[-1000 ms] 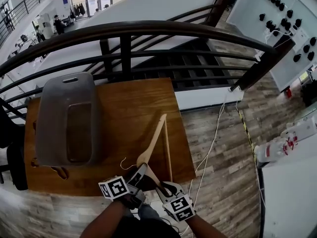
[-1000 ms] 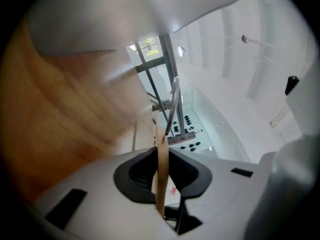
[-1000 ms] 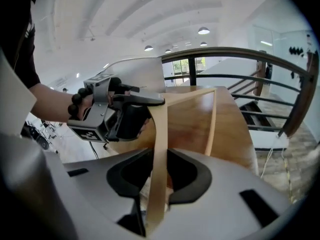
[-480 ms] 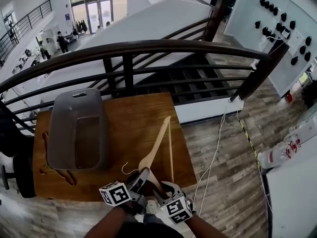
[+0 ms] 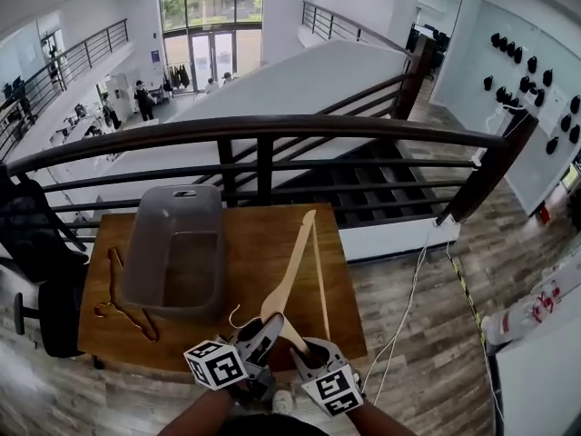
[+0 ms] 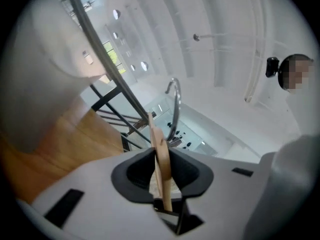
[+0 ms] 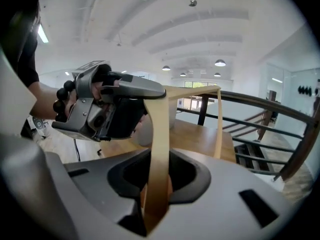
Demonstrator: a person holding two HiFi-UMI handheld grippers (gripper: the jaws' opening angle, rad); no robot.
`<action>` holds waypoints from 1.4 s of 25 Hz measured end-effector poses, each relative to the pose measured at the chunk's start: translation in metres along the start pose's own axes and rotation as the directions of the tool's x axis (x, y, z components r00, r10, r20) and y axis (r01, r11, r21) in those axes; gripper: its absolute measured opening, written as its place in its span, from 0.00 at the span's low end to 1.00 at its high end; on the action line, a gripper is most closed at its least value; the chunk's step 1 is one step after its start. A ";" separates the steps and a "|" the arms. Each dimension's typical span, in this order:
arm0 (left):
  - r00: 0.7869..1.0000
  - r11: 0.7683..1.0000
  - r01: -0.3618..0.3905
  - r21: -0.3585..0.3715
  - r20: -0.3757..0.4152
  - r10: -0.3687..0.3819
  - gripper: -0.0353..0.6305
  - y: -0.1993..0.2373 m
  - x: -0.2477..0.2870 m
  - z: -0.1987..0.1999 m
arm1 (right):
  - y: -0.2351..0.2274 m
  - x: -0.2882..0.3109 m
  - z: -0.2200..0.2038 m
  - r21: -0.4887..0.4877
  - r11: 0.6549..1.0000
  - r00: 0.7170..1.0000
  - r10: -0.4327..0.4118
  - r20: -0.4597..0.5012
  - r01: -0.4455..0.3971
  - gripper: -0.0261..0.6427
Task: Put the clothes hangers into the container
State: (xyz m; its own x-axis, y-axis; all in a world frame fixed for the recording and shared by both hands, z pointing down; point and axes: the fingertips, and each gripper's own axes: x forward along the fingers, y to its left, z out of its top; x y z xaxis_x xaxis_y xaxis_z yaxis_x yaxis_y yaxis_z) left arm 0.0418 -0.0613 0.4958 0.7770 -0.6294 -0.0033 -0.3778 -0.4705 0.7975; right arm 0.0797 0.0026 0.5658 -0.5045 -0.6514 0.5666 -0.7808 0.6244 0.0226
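The pale wooden hanger (image 5: 295, 266) was held up above the near edge of the counter (image 5: 259, 243), lifted clear of the wood, with its long arm pointing away toward the railing (image 5: 272, 130) and its metal hook (image 5: 234, 314) curling out to the left. Both tongs held its near end. The left tongs (image 5: 265, 327) had the neck just under the hook clamped between the pads; their jaws had just been opening a little, yet the wood sat pinched between them in the left gripper view (image 6: 161, 159). The right tongs (image 5: 305, 347) had just been closing and were clamped on the flat arm beside it (image 7: 160, 149).

The grey container (image 5: 141, 262) stood further back and to the left on the counter, well apart from the lifted hanger, and no hanger showed inside it. A darker hanger (image 5: 123, 302) lay on the counter just left of the container. By my judgement the task was barely begun: one hanger picked up but not yet carried over, another untouched.
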 end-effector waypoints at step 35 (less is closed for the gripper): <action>0.969 0.759 -0.224 0.611 0.222 0.107 0.35 0.080 -0.204 0.267 | 0.126 0.170 0.236 0.034 0.960 0.957 0.280 -0.079 -0.278 0.15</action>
State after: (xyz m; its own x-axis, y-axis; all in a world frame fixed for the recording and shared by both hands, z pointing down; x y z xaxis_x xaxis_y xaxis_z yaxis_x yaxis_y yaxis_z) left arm -0.2812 -0.1355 0.3988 0.6007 -0.7978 -0.0514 -0.7685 -0.5940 0.2378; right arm -0.1915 -0.1316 0.4703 -0.6722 -0.4143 0.6136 -0.6218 0.7657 -0.1643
